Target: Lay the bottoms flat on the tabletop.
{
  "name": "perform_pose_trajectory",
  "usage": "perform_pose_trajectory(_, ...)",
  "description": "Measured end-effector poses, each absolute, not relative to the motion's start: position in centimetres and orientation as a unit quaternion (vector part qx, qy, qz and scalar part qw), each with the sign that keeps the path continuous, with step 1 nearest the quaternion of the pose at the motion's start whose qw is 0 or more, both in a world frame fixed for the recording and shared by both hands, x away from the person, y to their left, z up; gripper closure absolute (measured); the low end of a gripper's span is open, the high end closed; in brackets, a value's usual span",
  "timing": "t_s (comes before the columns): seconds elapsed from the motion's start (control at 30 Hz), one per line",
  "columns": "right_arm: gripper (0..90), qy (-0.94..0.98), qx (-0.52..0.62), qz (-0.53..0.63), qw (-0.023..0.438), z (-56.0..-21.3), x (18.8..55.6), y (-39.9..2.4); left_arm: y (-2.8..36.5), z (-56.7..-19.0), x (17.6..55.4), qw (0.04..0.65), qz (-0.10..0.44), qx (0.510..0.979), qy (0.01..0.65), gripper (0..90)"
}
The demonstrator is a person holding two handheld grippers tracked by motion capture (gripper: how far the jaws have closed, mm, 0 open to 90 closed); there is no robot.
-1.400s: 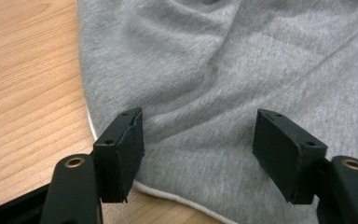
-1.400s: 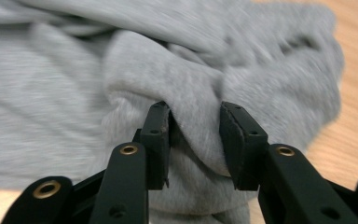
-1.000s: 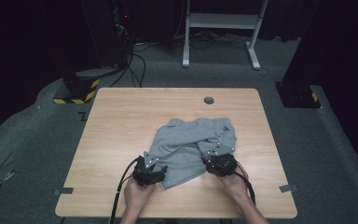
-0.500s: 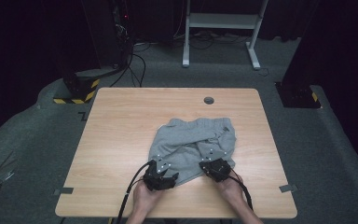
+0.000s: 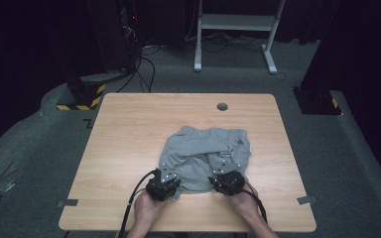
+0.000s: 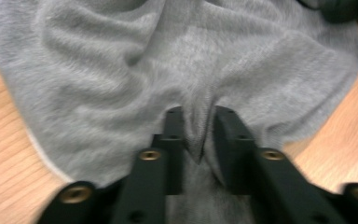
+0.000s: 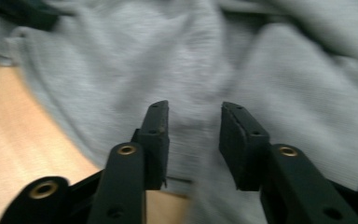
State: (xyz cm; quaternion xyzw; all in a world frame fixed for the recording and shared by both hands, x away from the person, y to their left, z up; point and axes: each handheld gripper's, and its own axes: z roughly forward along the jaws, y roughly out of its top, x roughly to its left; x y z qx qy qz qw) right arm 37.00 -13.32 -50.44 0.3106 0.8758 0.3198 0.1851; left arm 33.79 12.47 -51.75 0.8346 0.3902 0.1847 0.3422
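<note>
Starting at the left of the high view, I've got dark carpet, and at the upper left a black stand (image 5: 82, 94) with a yellow-and-black striped foot just off the wooden table's (image 5: 129, 134) far corner. On the table, right of centre and toward the lower part of the frame, lies the grey garment (image 5: 203, 156), bunched and creased, flat on the wood with bare table all around it except at the near hem, where both my tools meet it.

My left gripper (image 5: 164, 186) sits at the garment's lower left edge, my left hand (image 5: 146, 208) coming in from the bottom of the frame. In the left gripper view the picture is clear: the left gripper's (image 6: 199, 126) jaws have just been closing, and a ridge of grey fabric (image 6: 121, 79) is pinched up between them, the cloth puckering toward the pads. That's a clench on the garment.

Moving right, my right gripper (image 5: 228, 182) rests at the lower right edge of the garment, with my right hand (image 5: 245, 206) behind it. The right gripper view is blurred, but the right gripper's (image 7: 195, 126) jaws stand apart over the cloth (image 7: 261, 70); they have just been opening, fabric lies under the gap, and the pads press on nothing. Released, then.

Farther up, a small dark round grommet (image 5: 222, 106) sits near the table's far edge, and a white metal frame (image 5: 238, 29) stands on the floor at the top of the frame.
</note>
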Motion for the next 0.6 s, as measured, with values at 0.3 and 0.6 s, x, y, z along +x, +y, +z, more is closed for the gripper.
perform_pose_trajectory(0.3,51.7,0.866,0.338,0.301,0.21,-51.1,37.7,-14.6,14.9,-51.5,34.4,0.326,0.186,0.831,0.409,82.5)
perform_pose_trajectory(0.6,79.4,0.869,0.33,0.321,0.181,-50.8,37.7,-15.3,17.6,-51.3,35.2,0.305,0.21,0.81,0.455,81.9)
